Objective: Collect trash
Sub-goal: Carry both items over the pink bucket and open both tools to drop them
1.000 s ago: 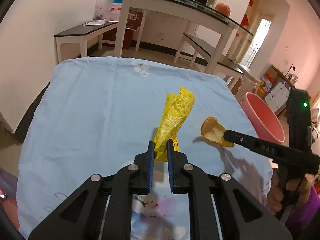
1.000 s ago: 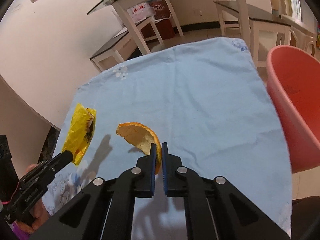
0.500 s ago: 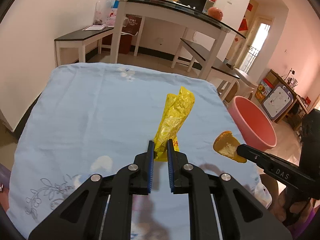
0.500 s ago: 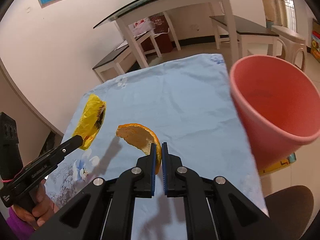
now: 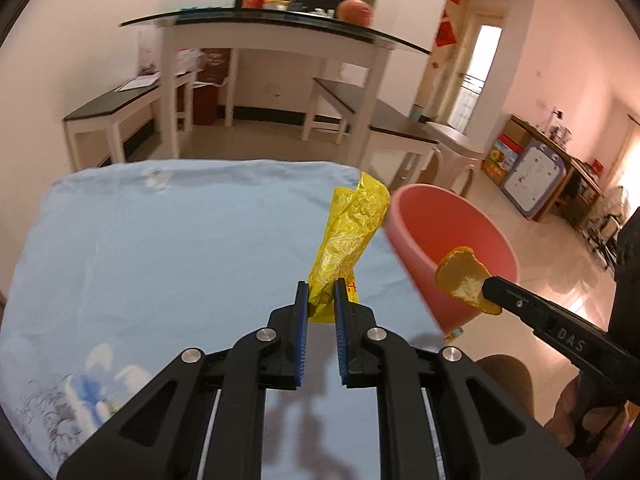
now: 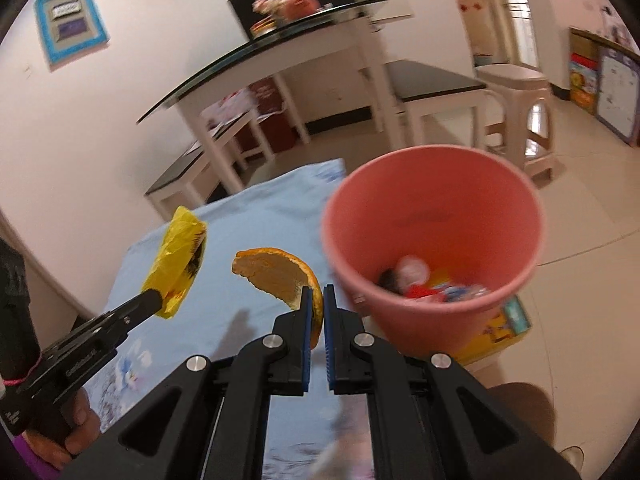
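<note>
In my left tongs [image 5: 321, 296] I have the yellow wrapper [image 5: 349, 239] pinched by its lower end, the blue pads clamped on the crinkled plastic so that it sticks up and forward from the tips, lifted off the blue cloth [image 5: 168, 248] that spreads out ahead of and below them. From my right-hand camera the same wrapper [image 6: 177, 261] shows off to the left of my right tongs, held at the end of the left tongs' black finger, with its open end dark inside.

My right tongs [image 6: 317, 304] are closed on the orange peel [image 6: 280, 275], gripping one end of the curved piece while the rest arcs away to the left of the tips, pale pith facing up. From the left-hand camera that peel [image 5: 464, 280] hangs to the right of my left tongs, in front of the near rim of the pink bin.

The pink bin [image 6: 434, 216] stands just ahead and right of my right tongs, past the cloth's right edge. Some rubbish lies blurred at its bottom [image 6: 428, 284]; I cannot tell what the pieces are.
</note>
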The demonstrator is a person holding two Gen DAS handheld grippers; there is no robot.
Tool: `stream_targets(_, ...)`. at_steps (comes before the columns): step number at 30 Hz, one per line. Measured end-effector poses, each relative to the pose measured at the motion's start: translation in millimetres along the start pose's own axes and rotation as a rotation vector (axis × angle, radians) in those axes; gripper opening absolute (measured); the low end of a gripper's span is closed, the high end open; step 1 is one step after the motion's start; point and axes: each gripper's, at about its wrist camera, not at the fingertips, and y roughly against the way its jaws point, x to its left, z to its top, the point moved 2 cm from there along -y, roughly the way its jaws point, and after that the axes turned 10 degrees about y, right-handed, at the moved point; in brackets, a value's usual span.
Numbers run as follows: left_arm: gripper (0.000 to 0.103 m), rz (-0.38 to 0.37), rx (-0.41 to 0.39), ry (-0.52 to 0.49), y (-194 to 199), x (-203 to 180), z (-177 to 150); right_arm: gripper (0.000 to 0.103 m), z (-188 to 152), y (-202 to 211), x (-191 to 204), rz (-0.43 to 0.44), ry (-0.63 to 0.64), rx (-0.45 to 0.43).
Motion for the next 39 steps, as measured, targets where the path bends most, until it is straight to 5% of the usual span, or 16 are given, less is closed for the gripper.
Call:
stream_targets(10,0.012,-0.105,0.027,-0.079,-31,-71,4,0.005,12,9,-79,-0.134,-0.076,-0.060)
stream_targets(24,0.012,-0.126,0.082,-0.119,-90,-118,2,0.006,18,-23,-118,-0.190,-0.078,-0.029)
stream_targets(28,0.025,-0.143,0.104,-0.114,-103,-123,3,0.015,19,-33,-121,-0.197,-0.057,-0.015)
stream_targets(29,0.034,-0.143,0.109,-0.112,-104,-123,3,0.020,19,-34,-121,-0.201,-0.052,-0.011)
stream_targets(31,0.043,-0.148,0.103,-0.111,-106,-123,2,0.043,19,-34,-122,-0.201,-0.043,-0.017)
stream_targets(39,0.046,-0.141,0.071,-0.131,-94,-120,4,0.051,16,-22,-111,-0.196,-0.021,-0.043)
